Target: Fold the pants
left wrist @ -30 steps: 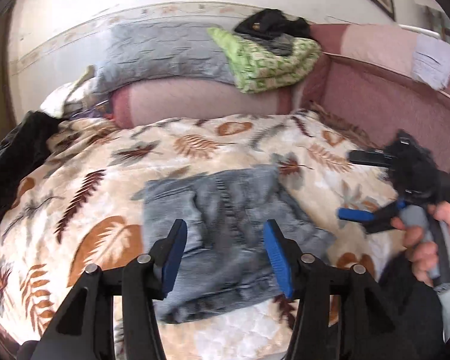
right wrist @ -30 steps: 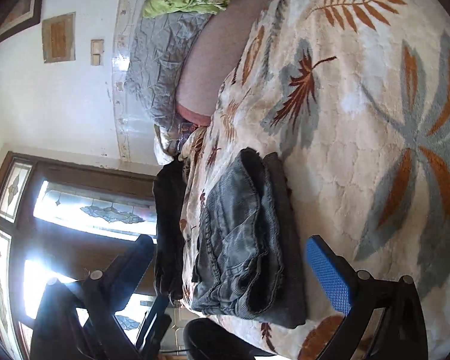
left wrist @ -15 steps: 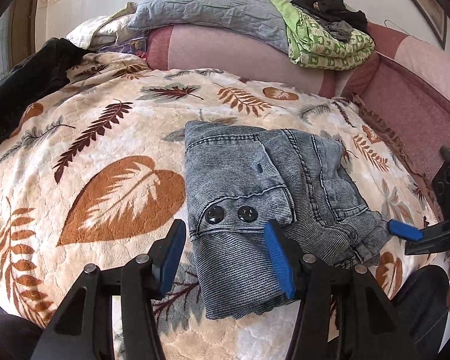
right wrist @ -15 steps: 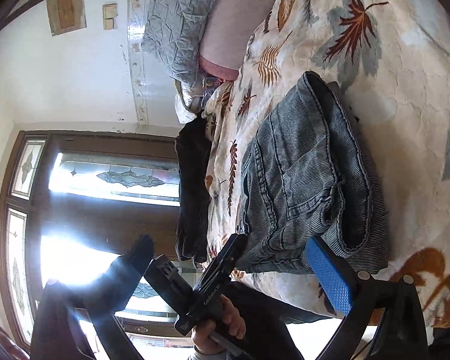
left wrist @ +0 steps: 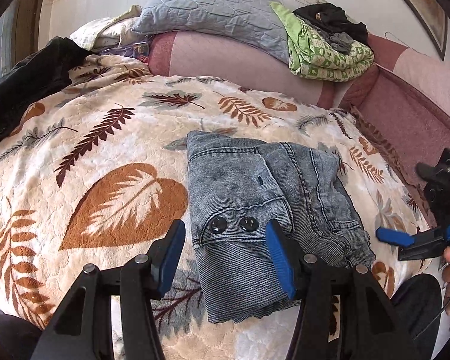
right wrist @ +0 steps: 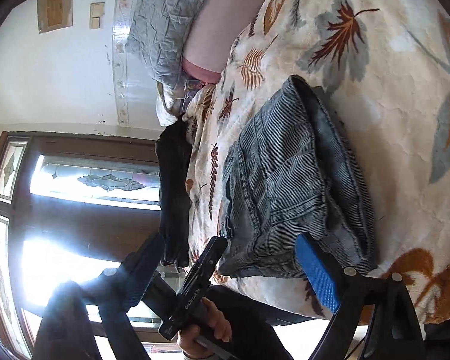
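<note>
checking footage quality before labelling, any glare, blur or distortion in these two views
Right wrist view: the window blows out white, washing over the right gripper on its left side, and the picture is rolled sideways. Left wrist view: even light, sharp on the folded pants, but fisheye bulges the leaf blanket and darkens the corners.

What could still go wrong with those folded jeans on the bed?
The folded jeans lie near the blanket's front edge, so a nudge might slide them off. The right side looks bunched and may spring open. Both the left gripper and right gripper are open, holding nothing down.
</note>
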A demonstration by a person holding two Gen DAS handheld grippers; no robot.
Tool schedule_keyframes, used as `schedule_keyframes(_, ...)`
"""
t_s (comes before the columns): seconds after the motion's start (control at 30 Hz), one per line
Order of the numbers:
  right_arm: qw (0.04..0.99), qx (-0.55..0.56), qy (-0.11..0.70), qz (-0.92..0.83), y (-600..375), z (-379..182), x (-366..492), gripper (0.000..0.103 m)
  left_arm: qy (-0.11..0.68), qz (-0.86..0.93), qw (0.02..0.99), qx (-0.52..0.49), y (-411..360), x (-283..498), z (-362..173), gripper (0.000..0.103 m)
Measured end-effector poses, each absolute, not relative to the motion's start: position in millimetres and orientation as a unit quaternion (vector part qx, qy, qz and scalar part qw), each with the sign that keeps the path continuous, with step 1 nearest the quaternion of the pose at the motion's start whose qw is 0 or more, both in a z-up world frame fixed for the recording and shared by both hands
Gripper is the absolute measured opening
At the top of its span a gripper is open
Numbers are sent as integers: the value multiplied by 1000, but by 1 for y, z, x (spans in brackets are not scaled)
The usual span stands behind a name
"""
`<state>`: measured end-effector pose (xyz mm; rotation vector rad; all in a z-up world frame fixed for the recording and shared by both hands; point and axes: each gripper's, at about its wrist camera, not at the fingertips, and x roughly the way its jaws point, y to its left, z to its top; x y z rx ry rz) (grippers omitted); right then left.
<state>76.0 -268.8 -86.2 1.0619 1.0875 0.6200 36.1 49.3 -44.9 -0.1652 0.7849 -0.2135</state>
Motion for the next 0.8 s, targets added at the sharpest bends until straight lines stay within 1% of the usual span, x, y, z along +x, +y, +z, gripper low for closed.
schedule_keyframes(0.07, 666, 485, 512, 243, -263, -104, 78, 91, 373, -98, 919, -87, 57, 33, -41, 57)
schedule_keyframes(0.13, 662, 489, 522, 223, -260, -115, 76, 91, 370, -87, 921, -86, 67, 30, -40, 58)
schedule_keyframes(0.3, 668, 509, 510, 182, -269, -122, 81, 91, 382, -71, 915, -106, 85, 34, -51, 59)
schedule_keyframes(0.37, 672, 507, 512, 171, -270, -122, 87, 88, 385, -70, 914, -108, 85, 35, -54, 59)
schedule_keyframes(0.4, 672, 500, 522, 163, -268, -125, 91, 78, 386, -72, 914, -107, 83, 36, -55, 59)
schedule_keyframes(0.43, 671, 493, 532, 153, -267, -129, 94, 62, 386, -74, 914, -103, 81, 36, -56, 59)
schedule_keyframes(0.47, 675, 484, 539, 144, -267, -132, 95, 51, 386, -75, 914, -98, 79, 36, -56, 59)
schedule_keyframes(0.5, 684, 470, 542, 136, -267, -131, 96, 29, 385, -76, 915, -92, 77, 35, -56, 59)
schedule_keyframes(0.53, 694, 460, 537, 135, -268, -128, 95, 14, 386, -78, 915, -87, 76, 36, -57, 59)
schedule_keyframes(0.57, 705, 450, 531, 138, -268, -122, 93, 10, 387, -78, 915, -81, 74, 35, -57, 59)
schedule_keyframes(0.73, 778, 377, 479, 150, -268, -58, 79, 8, 389, -79, 915, -74, 70, 37, -55, 59)
schedule_keyframes(0.8, 803, 341, 470, 137, -269, -46, 71, 8, 385, -81, 917, -69, 67, 37, -52, 59)
